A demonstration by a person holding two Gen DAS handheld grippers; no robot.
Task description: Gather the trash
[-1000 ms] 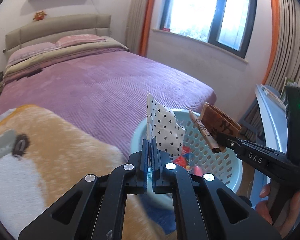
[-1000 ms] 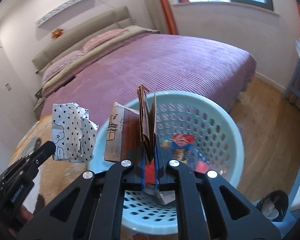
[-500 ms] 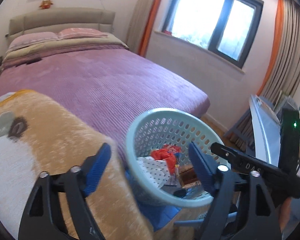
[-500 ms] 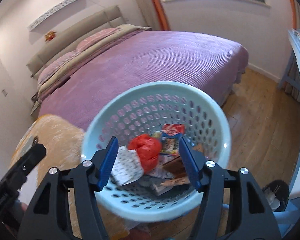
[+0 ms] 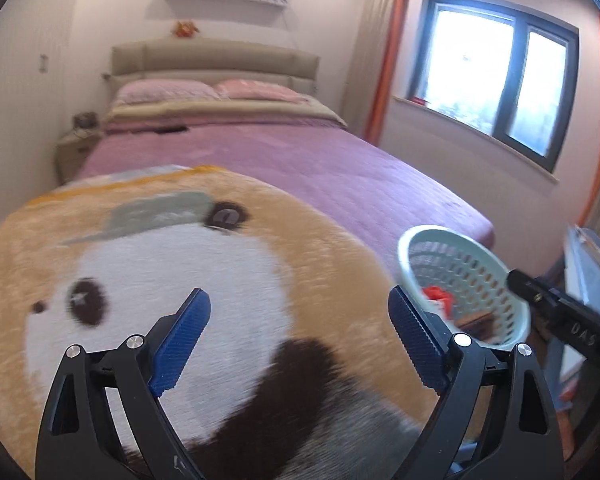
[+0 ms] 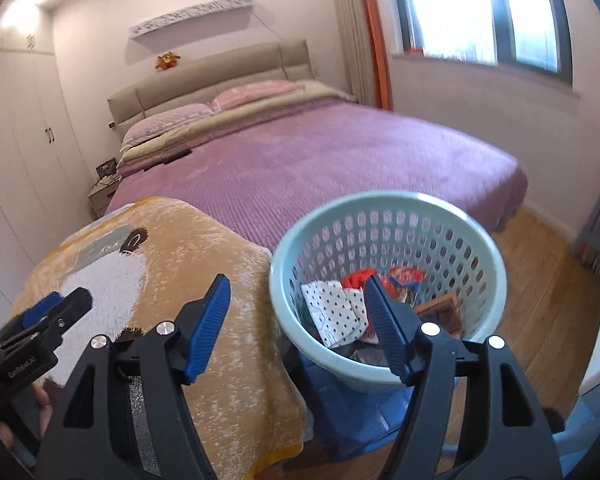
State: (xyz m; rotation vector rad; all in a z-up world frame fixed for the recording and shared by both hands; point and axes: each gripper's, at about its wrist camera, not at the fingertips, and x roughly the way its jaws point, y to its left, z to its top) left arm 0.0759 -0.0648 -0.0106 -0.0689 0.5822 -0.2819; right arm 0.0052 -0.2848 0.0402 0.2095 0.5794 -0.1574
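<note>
1. Both pairs of jaws are seen opening with nothing between them: the left gripper point(image 5: 296, 340) is spread wide over the panda-print blanket point(image 5: 220, 280), and the right gripper point(image 6: 296, 324) is parted in front of the basket point(image 6: 440, 208).
2. The trash is found inside that pale green perforated basket, which stands on something blue beside the blanket-covered surface, near the foot of the purple bed point(image 6: 320, 160).
3. Among the contents, a white heart-print wrapper point(image 6: 336, 312), a red crumpled piece point(image 6: 356, 280) and a brown printed packet point(image 6: 440, 312) can be made out; they lie loosely, well below the rim.
4. The drop-off step is judged complete, since both grippers are empty.
5. A search for further litter is called for next; none is visible on the blanket or bed.
</note>
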